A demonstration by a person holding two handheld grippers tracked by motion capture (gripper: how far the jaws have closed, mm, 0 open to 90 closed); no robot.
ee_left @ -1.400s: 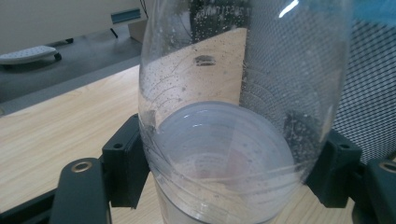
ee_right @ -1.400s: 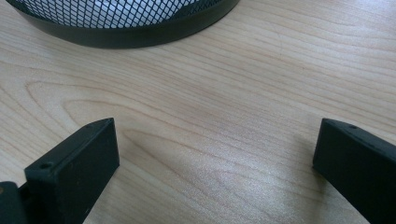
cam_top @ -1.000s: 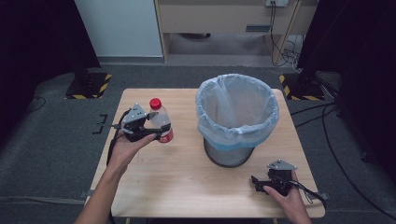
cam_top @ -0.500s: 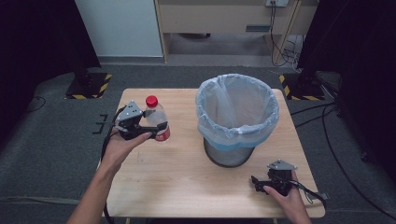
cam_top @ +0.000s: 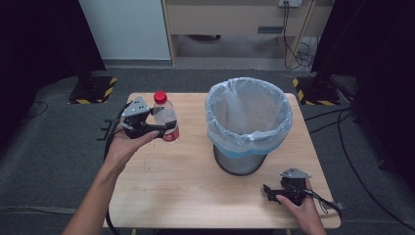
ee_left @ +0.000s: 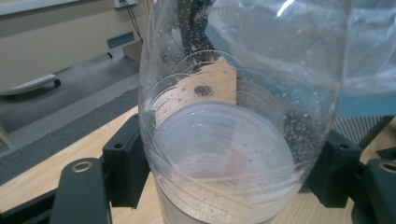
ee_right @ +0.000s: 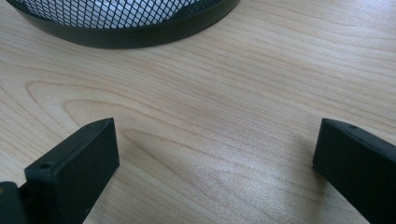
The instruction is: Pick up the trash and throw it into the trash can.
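Near table's left edge (cam_top: 128,161), bottle (cam_top: 165,117) clamped

No text, brand, number or sign can be read. The red label band on the bottle (cam_top: 165,117) is too small and blurred in the high view and shows only as a pale blur through the plastic in the left gripper view; its wording cannot be made out.

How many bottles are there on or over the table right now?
1. The clear bottle with a red cap is clamped in the left claw, left of the lined waste bin. Anything inside the bin can't be ruled out.
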